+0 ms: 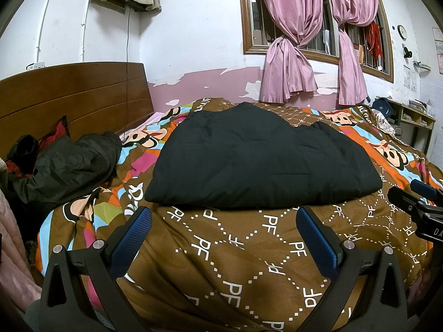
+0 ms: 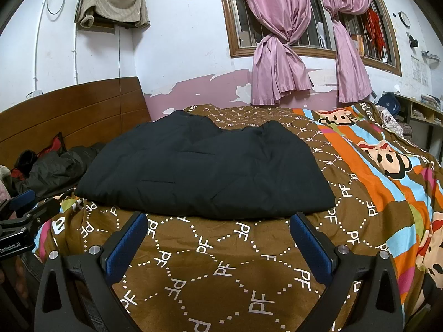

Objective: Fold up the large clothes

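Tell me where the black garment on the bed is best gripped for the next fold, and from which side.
Probably the two near corners of the black garment, approached from the near edge. That hem lies straight across the quilt, just ahead of the open left gripper and right gripper. The far edge is uneven and harder to reach.

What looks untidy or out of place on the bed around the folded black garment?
The black garment lies folded and flat on the quilt. To its left, near the headboard, a dark jacket sits crumpled in a heap, not folded. Both grippers, left and right, are open and empty.
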### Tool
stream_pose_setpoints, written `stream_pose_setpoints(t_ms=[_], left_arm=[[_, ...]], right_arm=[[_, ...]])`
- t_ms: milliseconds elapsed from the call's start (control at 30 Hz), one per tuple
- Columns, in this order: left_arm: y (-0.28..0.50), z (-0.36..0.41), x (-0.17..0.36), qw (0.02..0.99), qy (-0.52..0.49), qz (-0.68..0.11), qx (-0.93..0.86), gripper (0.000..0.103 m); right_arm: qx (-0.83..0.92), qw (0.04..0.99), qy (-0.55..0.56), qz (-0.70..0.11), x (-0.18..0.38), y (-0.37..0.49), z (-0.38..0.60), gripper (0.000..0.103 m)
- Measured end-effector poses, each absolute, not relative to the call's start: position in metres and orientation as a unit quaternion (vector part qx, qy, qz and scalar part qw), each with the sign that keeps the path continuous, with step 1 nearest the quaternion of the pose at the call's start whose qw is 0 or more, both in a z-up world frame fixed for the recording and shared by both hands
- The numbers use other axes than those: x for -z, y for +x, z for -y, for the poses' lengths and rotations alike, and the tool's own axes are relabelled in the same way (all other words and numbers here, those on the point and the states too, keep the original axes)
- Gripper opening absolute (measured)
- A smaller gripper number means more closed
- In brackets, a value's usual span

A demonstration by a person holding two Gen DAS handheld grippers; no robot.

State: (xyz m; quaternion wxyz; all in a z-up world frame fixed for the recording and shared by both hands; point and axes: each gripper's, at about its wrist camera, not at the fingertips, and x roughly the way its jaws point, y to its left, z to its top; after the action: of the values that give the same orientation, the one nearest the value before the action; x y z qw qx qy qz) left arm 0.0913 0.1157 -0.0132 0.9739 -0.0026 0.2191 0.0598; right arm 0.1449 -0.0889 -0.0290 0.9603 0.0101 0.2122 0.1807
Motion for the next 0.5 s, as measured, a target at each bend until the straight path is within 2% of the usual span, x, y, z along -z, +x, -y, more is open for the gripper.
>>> stream_pose_setpoints(t_ms=[500], left_arm=[[0.0880,-0.1198,0.0106,0.975,-0.006,-0.215,-0.047,0.102]], right_arm=[[-0.181,0.960,0.010,-0.212,0.0279,0.1455,0.0888,0.103]])
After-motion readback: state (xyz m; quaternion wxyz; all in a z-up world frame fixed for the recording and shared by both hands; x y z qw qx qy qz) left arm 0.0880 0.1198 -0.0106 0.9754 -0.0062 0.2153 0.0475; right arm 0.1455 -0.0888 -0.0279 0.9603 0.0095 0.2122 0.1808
